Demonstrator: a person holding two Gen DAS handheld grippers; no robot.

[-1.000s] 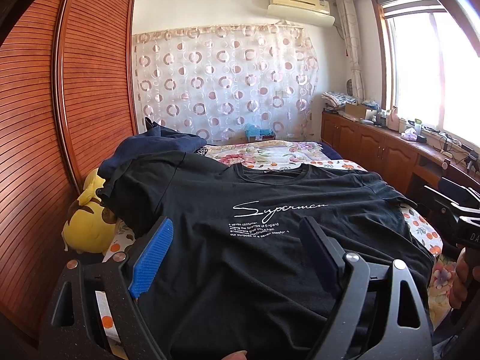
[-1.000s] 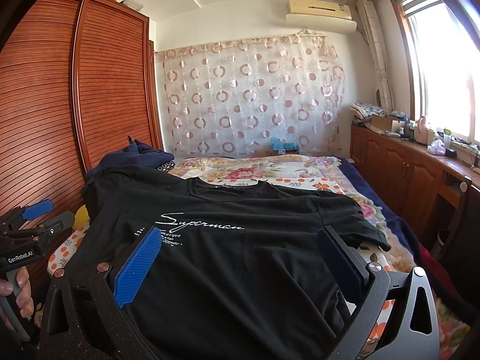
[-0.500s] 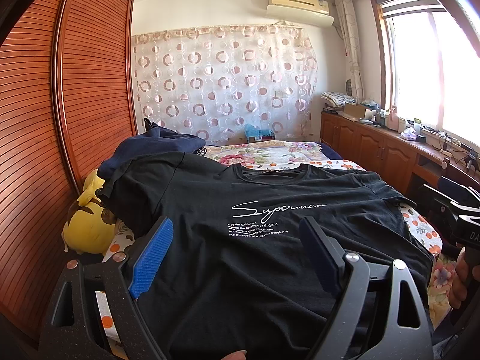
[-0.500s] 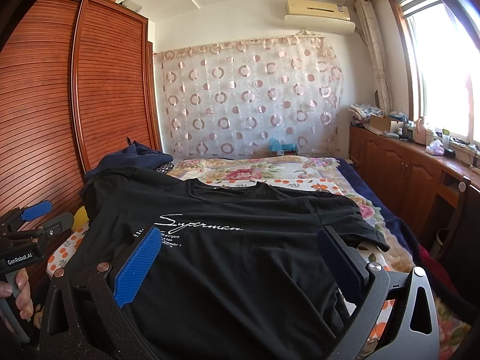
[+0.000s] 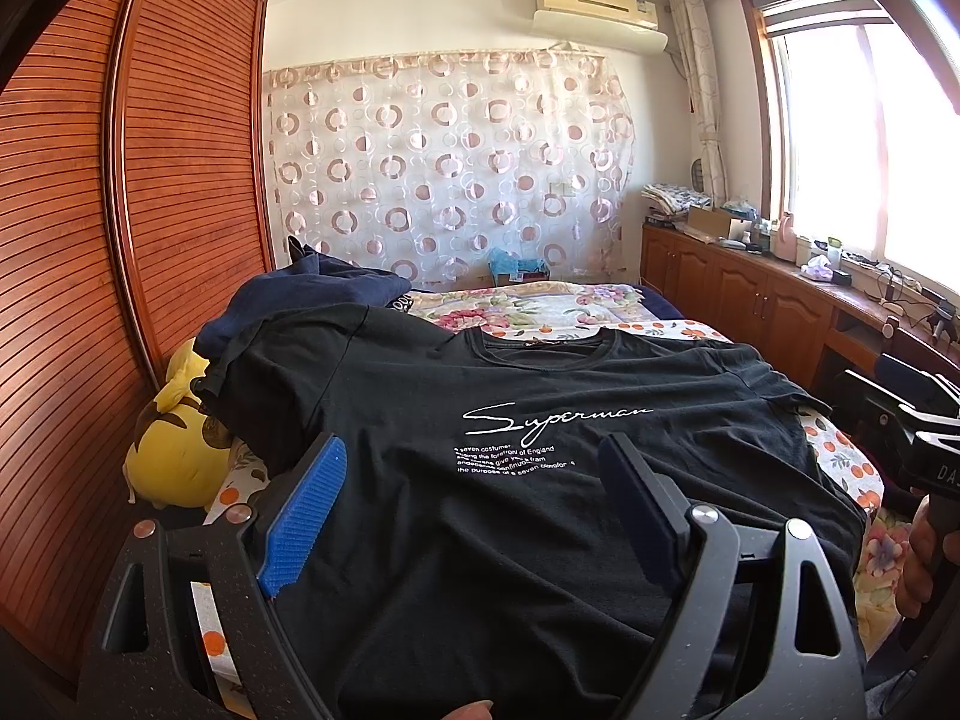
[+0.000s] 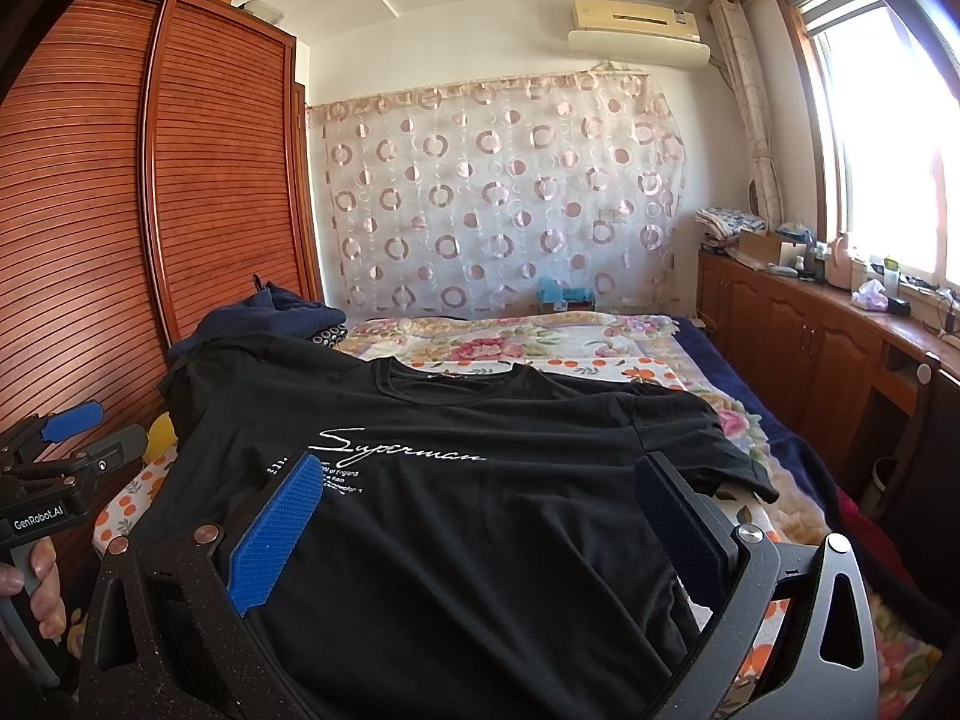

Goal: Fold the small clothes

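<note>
A black T-shirt lies spread face-up on the floral bed, its near hem cut off by both views. The left gripper and right gripper hover above it, fingers spread wide and holding nothing.

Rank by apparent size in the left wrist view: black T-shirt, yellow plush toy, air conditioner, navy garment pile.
1. black T-shirt, by far the largest.
2. navy garment pile and yellow plush toy look similar; the plush is partly hidden, so unranked.
3. air conditioner, smallest, though it is the farthest away.
</note>
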